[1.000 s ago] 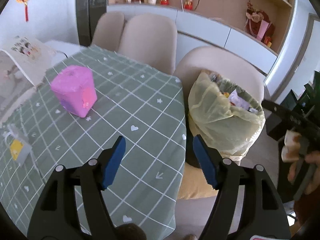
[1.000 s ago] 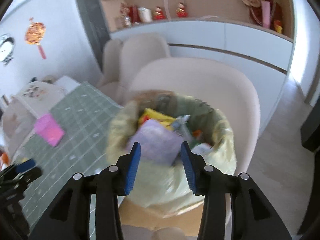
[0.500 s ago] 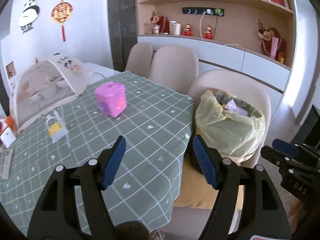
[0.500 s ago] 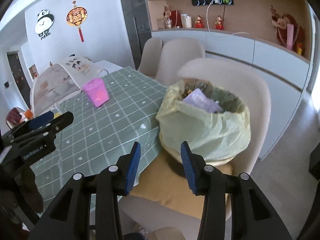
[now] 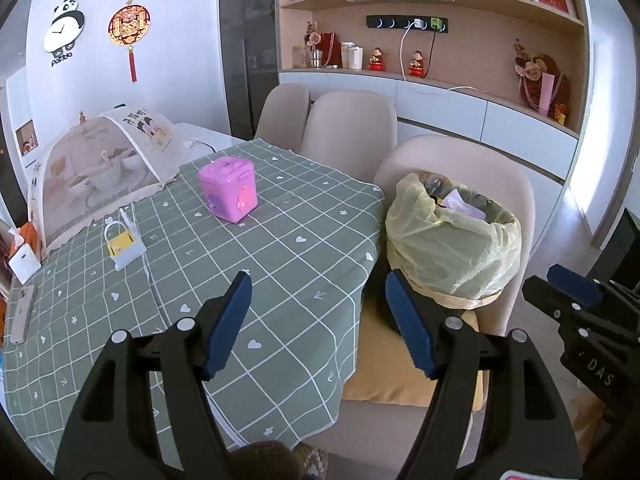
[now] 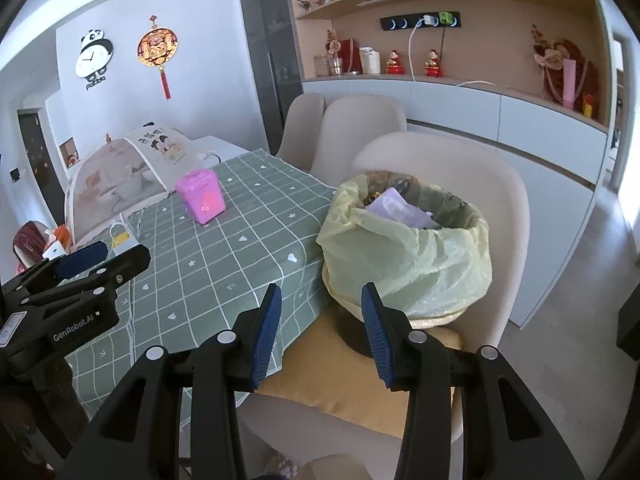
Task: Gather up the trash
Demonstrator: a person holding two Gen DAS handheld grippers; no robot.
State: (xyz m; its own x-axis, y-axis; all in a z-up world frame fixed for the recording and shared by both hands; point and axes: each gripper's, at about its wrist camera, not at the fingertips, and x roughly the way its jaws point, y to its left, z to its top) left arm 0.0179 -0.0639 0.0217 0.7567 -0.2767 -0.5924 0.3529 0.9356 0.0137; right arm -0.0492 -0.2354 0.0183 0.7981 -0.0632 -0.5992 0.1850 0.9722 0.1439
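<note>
A trash bin lined with a yellow bag [image 5: 452, 244] stands on a beige chair at the table's right end; it also shows in the right wrist view [image 6: 408, 252]. A lilac paper [image 6: 396, 208] lies on top of the trash in it. My left gripper [image 5: 318, 280] is open and empty, held back over the near table edge. My right gripper [image 6: 318, 292] is open and empty, held back in front of the bin. On the green checked tablecloth [image 5: 248, 272] sit a pink box [image 5: 230, 190] and a small white-and-yellow packet [image 5: 122, 246].
A mesh food cover [image 5: 100, 168] stands at the table's far left. A phone [image 5: 22, 312] and a white item [image 5: 24, 262] lie near the left edge. More beige chairs [image 5: 348, 124] stand behind the table. A yellow cushion [image 6: 360, 372] lies on the bin's chair.
Both grippers have pulled back and up from the bin. The right gripper let the lilac paper go into the bin and is now empty.
</note>
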